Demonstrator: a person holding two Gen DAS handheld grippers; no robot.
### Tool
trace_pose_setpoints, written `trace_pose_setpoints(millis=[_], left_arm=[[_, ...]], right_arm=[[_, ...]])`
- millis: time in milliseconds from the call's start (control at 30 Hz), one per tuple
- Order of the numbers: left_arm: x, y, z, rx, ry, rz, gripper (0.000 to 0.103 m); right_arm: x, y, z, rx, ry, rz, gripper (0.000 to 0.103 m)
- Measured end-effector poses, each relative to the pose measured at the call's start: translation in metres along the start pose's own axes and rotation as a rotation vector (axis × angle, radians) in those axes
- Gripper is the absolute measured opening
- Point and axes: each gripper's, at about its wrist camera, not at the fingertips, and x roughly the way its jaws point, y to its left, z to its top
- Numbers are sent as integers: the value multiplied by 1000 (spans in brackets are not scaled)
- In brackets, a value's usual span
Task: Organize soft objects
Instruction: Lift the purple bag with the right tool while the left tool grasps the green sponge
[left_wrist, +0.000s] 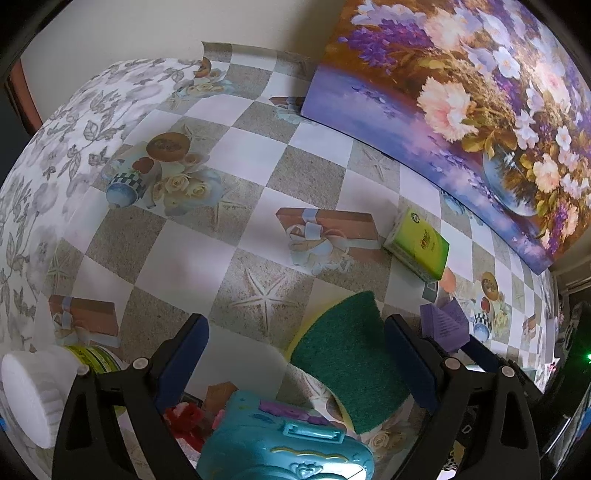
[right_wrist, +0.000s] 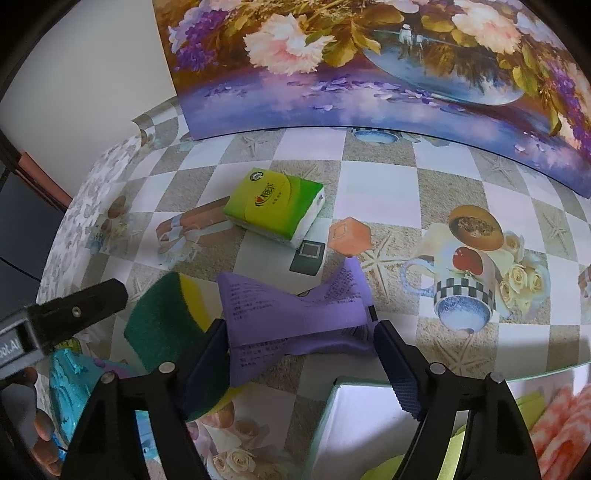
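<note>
2 grippers, both spread: left gripper (left_wrist: 295, 354) straddles the sponge (left_wrist: 347, 365), right gripper (right_wrist: 299, 354) brackets the purple pouch (right_wrist: 295, 314), ready to grasp.

Both views are evenly and fairly softly lit, with muted, slightly cool colour. Fisheye distortion is strong: the checked tablecloth (left_wrist: 229, 206) bulges, the straight lower edge of the flower painting (right_wrist: 369, 74) bows into a curve, and black vignette fills the corners. Shadows are faint and diffuse. A pale sheen washes the white squares near the middle of the table. At the near edge, the turquoise toy case (left_wrist: 284, 439) is soft and carries a bright glare patch.
</note>
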Motion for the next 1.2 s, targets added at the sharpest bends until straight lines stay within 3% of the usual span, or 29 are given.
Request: trace_pose_setpoints(millis=[200, 467, 600, 1200], left_arm=[[-1, -15, -1, 42, 8, 35, 96], [11, -31, 1, 39, 90, 18, 96], [15, -38, 6, 45, 116, 45, 96], [61, -49, 20, -53, 288, 120, 95]], right_arm=[[-8, -9, 0, 23, -6, 17, 80], [-22, -27, 0, 43, -8, -2, 80], [-30, -39, 1, 61, -19, -8, 80], [-45, -55, 1, 84, -46, 6, 80]])
